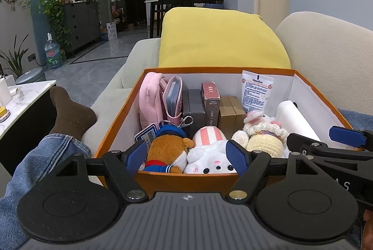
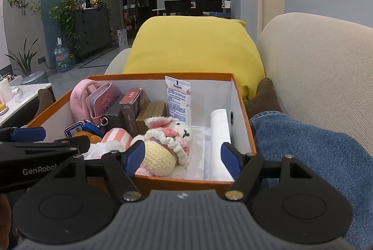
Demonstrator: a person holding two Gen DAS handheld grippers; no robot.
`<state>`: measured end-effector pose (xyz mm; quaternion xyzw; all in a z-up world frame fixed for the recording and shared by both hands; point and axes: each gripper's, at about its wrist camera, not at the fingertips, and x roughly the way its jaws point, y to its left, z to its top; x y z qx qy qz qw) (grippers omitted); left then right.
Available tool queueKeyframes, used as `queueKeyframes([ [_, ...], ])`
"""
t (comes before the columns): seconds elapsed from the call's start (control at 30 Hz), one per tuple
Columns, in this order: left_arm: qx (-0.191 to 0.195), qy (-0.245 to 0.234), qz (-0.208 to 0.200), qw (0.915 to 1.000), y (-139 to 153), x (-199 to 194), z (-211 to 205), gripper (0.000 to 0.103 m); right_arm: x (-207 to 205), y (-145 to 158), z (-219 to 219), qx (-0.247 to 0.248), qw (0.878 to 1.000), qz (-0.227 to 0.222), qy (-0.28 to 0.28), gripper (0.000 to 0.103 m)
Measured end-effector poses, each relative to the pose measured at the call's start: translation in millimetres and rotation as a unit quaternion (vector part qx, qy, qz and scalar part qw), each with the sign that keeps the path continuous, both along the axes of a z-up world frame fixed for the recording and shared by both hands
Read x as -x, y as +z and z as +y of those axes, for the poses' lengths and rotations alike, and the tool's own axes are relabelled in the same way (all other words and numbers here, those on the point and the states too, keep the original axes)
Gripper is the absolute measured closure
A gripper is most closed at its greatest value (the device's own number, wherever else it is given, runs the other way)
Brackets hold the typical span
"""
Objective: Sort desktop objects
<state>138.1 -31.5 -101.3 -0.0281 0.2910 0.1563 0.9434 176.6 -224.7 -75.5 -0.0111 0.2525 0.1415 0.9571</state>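
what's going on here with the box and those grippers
A person sitting on a sofa holds a hand-held gripper in each hand over the near edge of an orange box on their lap. The left hand-held gripper and the right hand-held gripper are both open and hold nothing. The box already contains plush toys, small cartons, a pink pouch and a Vaseline tube.

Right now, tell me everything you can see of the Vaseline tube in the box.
The Vaseline tube is a white, soft-looking plastic tube, printed with the brand name, blue text and small peach pictures. It stands upright with its flat crimped end up, leaning on the orange box's white back wall. The tan cartons are beside it and the crocheted doll is in front, hiding its lower end. Nothing grips it.
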Motion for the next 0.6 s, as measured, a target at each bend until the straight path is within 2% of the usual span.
queueKeyframes([
  [0.6,0.002,-0.002,0.006,1.0000,0.4,-1.0,0.6,0.015,0.3,-0.8,0.2,0.000,1.000,0.001,0.001,0.030],
])
